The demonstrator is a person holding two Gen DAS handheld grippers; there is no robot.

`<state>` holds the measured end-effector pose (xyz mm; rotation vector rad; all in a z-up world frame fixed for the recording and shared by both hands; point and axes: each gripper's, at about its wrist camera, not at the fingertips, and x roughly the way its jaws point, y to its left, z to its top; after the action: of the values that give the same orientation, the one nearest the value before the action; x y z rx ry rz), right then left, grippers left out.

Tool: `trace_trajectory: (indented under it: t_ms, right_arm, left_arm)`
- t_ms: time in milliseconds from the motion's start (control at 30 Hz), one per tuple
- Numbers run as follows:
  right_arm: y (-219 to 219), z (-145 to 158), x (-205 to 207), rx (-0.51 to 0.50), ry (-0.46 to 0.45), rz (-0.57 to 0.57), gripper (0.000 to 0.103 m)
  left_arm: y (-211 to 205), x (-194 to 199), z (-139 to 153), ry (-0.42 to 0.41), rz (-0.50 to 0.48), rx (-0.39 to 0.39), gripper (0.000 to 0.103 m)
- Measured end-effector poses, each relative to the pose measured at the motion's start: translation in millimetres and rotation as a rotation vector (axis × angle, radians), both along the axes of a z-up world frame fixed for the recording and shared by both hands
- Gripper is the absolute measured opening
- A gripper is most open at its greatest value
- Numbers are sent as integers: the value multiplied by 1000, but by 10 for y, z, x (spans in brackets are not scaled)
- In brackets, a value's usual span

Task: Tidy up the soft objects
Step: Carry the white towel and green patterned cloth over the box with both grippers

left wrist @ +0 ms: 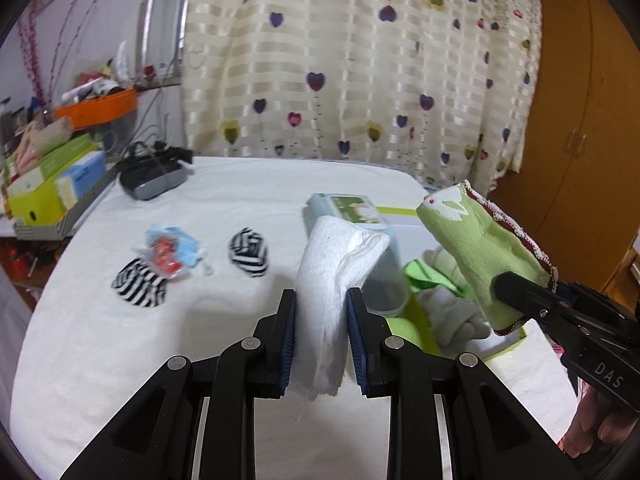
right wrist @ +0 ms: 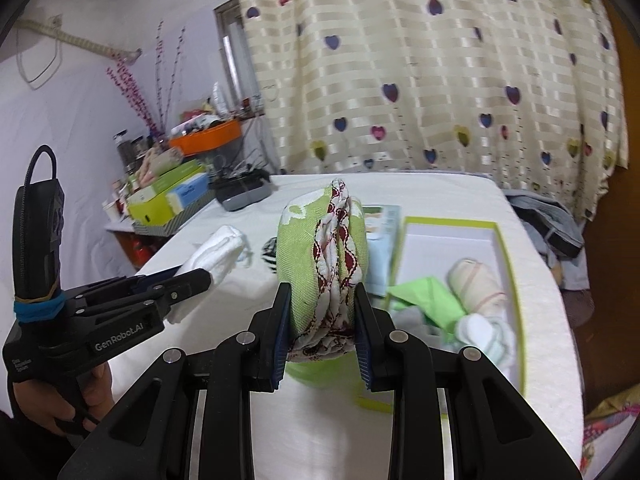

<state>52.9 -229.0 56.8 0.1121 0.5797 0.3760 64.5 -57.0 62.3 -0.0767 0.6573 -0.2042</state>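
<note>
My left claw (left wrist: 322,316) is clamped on a white towel (left wrist: 340,276), my right claw (right wrist: 322,316) on a green cloth (right wrist: 320,256); both hang over the open box (right wrist: 508,256), clear table (left wrist: 100,340) leftward.

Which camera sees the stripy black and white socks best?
The left wrist view: both striped socks lie in the open on the white bed cover. In the right wrist view only a sliver peeks out behind the green cloth.

White-covered table (left wrist: 120,340) — carries two striped sock balls (left wrist: 248,254), a plastic packet (left wrist: 170,254), a green-rimmed box (right wrist: 514,280), a dark device (left wrist: 154,178).
</note>
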Motion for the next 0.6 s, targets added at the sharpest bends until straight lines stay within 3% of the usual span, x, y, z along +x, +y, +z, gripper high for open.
trace_trajectory:
  t_ms: [267, 600]
  right_arm:
    - [-456, -41, -29, 10, 10, -98, 29]
    - [-897, -238, -191, 17, 62, -183, 29]
  left_arm:
    - [-393, 57, 35, -2, -77, -16, 23]
    - [-942, -3, -123, 48, -200, -8, 23]
